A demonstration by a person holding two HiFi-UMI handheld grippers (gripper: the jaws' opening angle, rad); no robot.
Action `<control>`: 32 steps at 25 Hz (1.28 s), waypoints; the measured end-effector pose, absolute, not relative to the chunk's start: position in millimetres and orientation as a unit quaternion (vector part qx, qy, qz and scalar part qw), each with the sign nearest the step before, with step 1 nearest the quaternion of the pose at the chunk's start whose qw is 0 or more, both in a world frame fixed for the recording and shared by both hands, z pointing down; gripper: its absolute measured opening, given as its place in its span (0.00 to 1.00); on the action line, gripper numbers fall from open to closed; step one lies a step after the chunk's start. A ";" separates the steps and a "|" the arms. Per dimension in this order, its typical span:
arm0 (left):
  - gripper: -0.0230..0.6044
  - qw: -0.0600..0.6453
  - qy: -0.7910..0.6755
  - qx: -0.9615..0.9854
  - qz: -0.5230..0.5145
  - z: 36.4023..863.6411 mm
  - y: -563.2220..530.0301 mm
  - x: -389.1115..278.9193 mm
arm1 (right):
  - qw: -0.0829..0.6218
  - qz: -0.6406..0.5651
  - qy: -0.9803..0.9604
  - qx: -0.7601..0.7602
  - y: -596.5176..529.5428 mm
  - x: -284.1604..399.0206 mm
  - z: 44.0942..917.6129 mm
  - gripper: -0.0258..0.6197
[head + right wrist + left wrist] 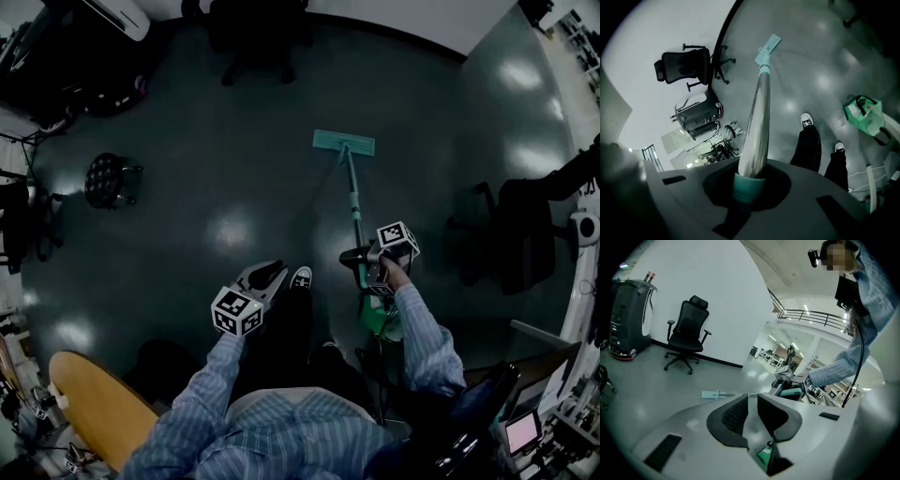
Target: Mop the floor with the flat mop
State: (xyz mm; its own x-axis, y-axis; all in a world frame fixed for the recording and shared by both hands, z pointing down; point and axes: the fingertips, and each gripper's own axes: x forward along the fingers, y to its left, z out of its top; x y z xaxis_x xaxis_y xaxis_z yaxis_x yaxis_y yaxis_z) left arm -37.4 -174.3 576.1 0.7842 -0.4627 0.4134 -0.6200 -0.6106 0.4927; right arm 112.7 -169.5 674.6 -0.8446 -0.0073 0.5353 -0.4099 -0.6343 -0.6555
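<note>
The flat mop's teal head (343, 142) lies flat on the dark floor ahead of me, and its handle (354, 202) slants back to my right gripper (362, 259). In the right gripper view the right gripper (749, 180) is shut on the metal handle (757, 117) at its teal grip, with the mop head (768, 48) far down the pole. My left gripper (267, 276) hovers left of the handle, apart from it, above my shoe (301, 277). In the left gripper view the left gripper (749, 416) is shut with nothing held; the mop head (716, 394) lies beyond it.
A black office chair (253, 37) stands at the back wall, a round stool (108, 180) at left, another dark chair (520, 234) at right. A wooden table (94, 408) is near left. A green bag (384, 319) sits by my right leg. A robot machine (628, 315) stands against the wall.
</note>
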 end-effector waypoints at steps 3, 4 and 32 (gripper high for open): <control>0.14 0.318 -0.300 0.891 0.121 580.1 -198.8 -36.1 | 0.109 0.865 -0.414 0.263 -222.0 118.8 678.7 0.06; 0.14 0.319 -0.298 0.892 0.121 581.7 -204.9 -35.5 | 0.103 0.864 -0.414 0.267 -239.8 121.1 679.6 0.06; 0.14 0.386 -0.342 0.847 0.126 647.5 -216.4 -85.4 | 0.062 0.849 -0.395 0.345 -482.1 146.2 719.5 0.05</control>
State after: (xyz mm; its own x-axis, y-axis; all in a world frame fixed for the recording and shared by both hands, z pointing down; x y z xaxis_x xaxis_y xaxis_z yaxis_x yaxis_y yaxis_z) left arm -85.4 -216.4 647.5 0.7341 -0.4820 0.4782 -0.6772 -0.4676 0.5681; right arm 146.2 -482.1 719.5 -0.7536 -0.1680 0.6355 -0.3778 -0.6804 -0.6279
